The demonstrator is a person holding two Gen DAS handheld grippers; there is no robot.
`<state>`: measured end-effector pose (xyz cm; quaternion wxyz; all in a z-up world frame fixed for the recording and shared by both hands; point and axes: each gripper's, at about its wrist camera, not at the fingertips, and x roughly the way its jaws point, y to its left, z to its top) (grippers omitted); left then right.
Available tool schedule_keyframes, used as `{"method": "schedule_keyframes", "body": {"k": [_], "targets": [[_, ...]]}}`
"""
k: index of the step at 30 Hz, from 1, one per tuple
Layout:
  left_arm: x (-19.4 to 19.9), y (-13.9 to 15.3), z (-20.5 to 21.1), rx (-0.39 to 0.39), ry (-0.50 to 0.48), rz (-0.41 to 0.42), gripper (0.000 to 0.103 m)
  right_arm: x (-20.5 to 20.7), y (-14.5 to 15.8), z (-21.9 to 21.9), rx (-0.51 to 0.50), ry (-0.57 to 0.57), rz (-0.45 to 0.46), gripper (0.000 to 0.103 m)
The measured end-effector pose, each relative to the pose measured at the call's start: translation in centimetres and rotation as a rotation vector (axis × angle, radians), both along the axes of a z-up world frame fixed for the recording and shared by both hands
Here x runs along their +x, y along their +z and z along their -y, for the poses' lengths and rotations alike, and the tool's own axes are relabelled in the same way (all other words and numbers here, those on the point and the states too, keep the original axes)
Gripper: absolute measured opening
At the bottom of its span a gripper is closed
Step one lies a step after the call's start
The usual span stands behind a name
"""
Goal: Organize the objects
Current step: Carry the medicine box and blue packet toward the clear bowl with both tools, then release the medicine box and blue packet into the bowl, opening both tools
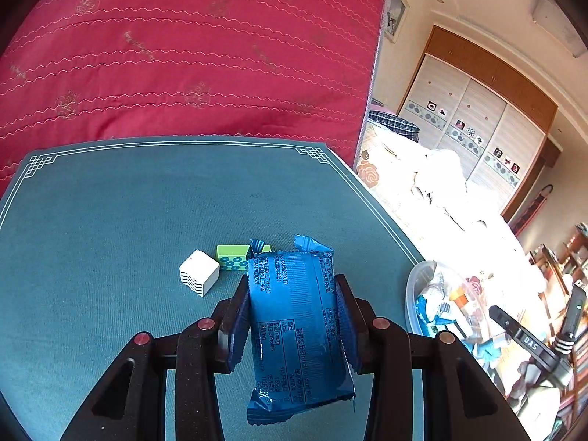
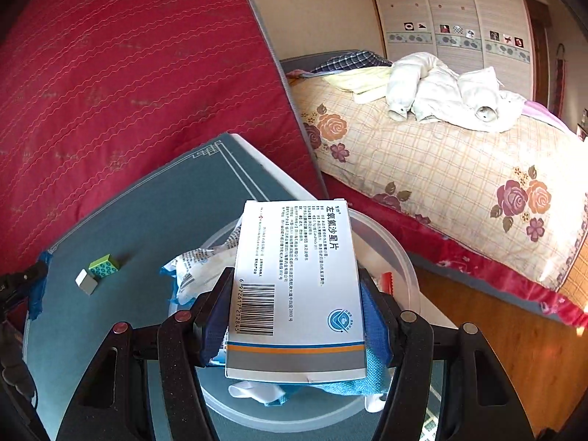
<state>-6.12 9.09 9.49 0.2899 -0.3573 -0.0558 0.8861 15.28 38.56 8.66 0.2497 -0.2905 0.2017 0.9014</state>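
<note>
My left gripper (image 1: 292, 290) is shut on a blue snack packet (image 1: 297, 327) and holds it above the teal table mat (image 1: 110, 220). A white cube (image 1: 199, 272) and a green tile with dots (image 1: 231, 258) lie on the mat just beyond it. My right gripper (image 2: 296, 283) is shut on a white medicine box (image 2: 297, 286) and holds it over a clear plastic bowl (image 2: 397, 257) full of packets. The cube (image 2: 86, 281) and the green tile (image 2: 104, 266) show to the left in the right wrist view.
The bowl (image 1: 419, 286) stands at the table's right edge. A red mattress (image 1: 183, 55) leans behind the table. A bed with a floral cover (image 2: 441, 169) and white clothes is to the right, across wooden floor (image 2: 514, 349). A wardrobe (image 1: 477, 110) stands behind.
</note>
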Motion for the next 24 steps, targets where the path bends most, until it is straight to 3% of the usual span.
{"method": "schedule_keyframes", "body": {"k": [11, 24], "targets": [[0.9, 0.0, -1.5, -0.014, -0.035, -0.009, 0.045, 0.2, -2.6, -2.9, -0.057, -0.054, 0.039, 0.064], [1.5, 0.0, -2.1, -0.020, -0.054, -0.017, 0.045, -0.5, -3.0, -3.1, -0.031, -0.056, 0.066, 0.064]]}}
